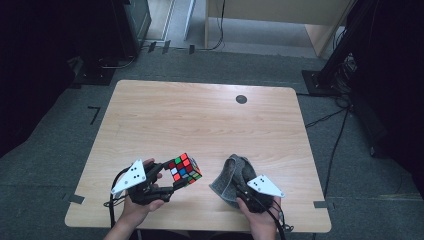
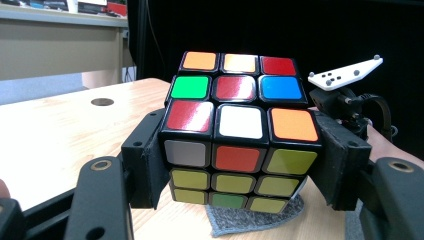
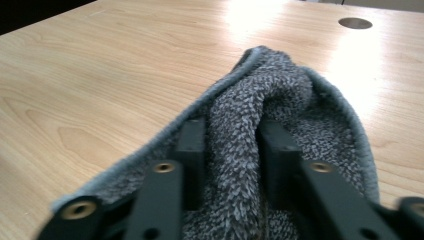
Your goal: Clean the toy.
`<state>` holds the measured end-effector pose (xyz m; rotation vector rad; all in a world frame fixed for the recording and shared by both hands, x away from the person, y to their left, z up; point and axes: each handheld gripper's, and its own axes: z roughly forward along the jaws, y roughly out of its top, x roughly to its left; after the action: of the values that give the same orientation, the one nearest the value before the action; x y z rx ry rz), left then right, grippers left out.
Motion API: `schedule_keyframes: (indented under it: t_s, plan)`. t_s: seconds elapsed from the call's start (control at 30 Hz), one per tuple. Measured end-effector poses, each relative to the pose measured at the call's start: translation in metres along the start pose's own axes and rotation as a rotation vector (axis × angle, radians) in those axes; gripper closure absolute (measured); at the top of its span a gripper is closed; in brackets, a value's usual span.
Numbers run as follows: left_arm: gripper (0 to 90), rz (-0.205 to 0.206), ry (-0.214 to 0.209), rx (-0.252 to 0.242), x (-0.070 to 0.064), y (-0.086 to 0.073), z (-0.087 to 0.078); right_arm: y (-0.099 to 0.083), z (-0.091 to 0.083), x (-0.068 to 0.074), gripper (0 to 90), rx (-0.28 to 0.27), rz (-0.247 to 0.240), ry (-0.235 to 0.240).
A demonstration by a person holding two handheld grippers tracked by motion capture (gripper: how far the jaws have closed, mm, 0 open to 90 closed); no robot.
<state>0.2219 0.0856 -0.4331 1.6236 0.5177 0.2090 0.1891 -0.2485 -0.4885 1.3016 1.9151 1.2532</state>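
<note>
Low in the frame near the table's [image 1: 150, 100] front edge, the left gripper [image 1: 167, 181] clamps one puzzle cube [image 1: 184, 170] lifted off the wood; just right, the right gripper [image 1: 239, 186] pinches a fold of one grey cloth [image 1: 229, 176]. The whole upper tabletop lies open

My left gripper [image 1: 172, 185] sits low at the near left, held in my left hand [image 1: 137, 202]. Its two black jaws are spread wide and squeeze something between them. My right gripper [image 1: 239, 186] sits at the near right, in my right hand [image 1: 262, 220]. Its jaws are pinched close together on something soft.
</note>
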Motion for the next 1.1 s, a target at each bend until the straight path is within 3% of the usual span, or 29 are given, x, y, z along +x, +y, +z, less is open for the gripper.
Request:
schedule_keyframes:
  t_s: [0.13,0.33,1.0,1.1]
  plan:
    - [33.7,-0.007,0.010,0.005,0.003,-0.001,0.000,0.003,-0.002,-0.005,48.8,-0.013,0.017,-0.010]
    - [33.8,-0.014,0.019,0.011,0.005,-0.002,0.000,0.014,-0.014,-0.002,38.0,-0.079,0.001,0.005]
    - [33.8,-0.022,0.023,0.006,0.006,-0.001,-0.001,0.032,-0.030,0.018,36.0,-0.151,-0.044,0.044]
    - [33.7,-0.042,0.007,0.002,0.007,-0.001,-0.001,0.033,-0.031,0.021,36.0,-0.156,-0.053,0.053]
